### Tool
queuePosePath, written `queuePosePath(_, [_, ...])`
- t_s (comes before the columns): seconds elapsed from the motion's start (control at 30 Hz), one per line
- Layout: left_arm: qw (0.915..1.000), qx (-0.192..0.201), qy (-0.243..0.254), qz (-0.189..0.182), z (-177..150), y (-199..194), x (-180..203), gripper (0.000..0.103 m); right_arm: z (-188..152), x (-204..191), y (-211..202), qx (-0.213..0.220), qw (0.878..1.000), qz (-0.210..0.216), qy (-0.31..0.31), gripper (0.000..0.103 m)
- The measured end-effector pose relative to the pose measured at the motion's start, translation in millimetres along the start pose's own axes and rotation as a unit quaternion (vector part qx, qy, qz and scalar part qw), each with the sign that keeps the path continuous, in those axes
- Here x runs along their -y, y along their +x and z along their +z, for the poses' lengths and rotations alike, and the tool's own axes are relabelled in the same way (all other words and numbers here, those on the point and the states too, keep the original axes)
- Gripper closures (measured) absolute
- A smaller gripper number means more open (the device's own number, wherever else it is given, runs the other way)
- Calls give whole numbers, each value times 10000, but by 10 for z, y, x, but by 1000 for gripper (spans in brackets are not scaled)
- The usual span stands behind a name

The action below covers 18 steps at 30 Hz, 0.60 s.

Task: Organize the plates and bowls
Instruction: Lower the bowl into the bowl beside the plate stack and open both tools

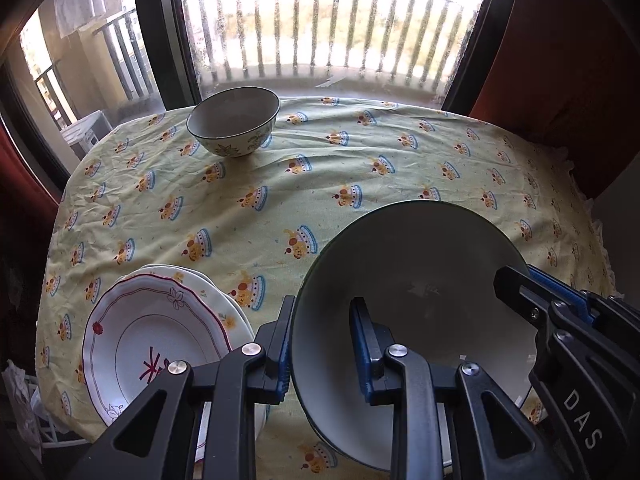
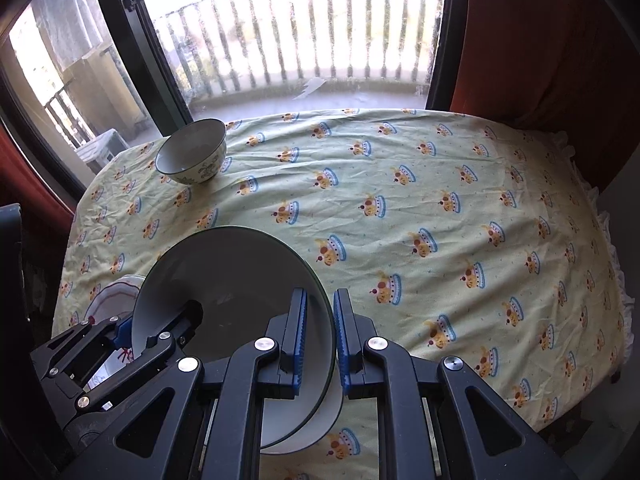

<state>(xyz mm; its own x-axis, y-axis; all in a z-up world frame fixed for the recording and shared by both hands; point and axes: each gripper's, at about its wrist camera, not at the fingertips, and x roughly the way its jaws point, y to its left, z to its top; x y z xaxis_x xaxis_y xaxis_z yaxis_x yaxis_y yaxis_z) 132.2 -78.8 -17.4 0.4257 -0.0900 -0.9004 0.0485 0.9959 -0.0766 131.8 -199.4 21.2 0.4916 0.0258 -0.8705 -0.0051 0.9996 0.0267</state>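
A large grey-green bowl (image 1: 416,276) (image 2: 236,276) is held tilted above the table by both grippers. My left gripper (image 1: 322,344) is shut on its left rim, one finger inside and one outside. My right gripper (image 2: 320,340) is shut on its right rim and shows in the left wrist view (image 1: 560,312). A stack of white plates with a red scalloped rim (image 1: 160,328) lies at the near left, partly hidden in the right wrist view (image 2: 110,294). A small floral bowl (image 1: 234,122) (image 2: 192,152) stands upright at the far left.
The table has a yellow-green patterned cloth (image 1: 360,168) (image 2: 440,208). A window with a balcony railing (image 1: 320,28) runs behind its far edge. A dark red curtain (image 2: 540,40) hangs at the right. A white bowl (image 2: 320,420) lies under the held bowl.
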Motion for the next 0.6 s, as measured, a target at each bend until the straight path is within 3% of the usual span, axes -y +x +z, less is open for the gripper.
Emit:
queuePosePath(0.33, [9994,-315,-110,100,-230,162,69,79,-260,145,174,-352,9993,102,-20,86])
queuePosePath(0.6, [9985,-382,-82,393,-299,260,58,79,-357,143,358,-642,9975,280,-60,86])
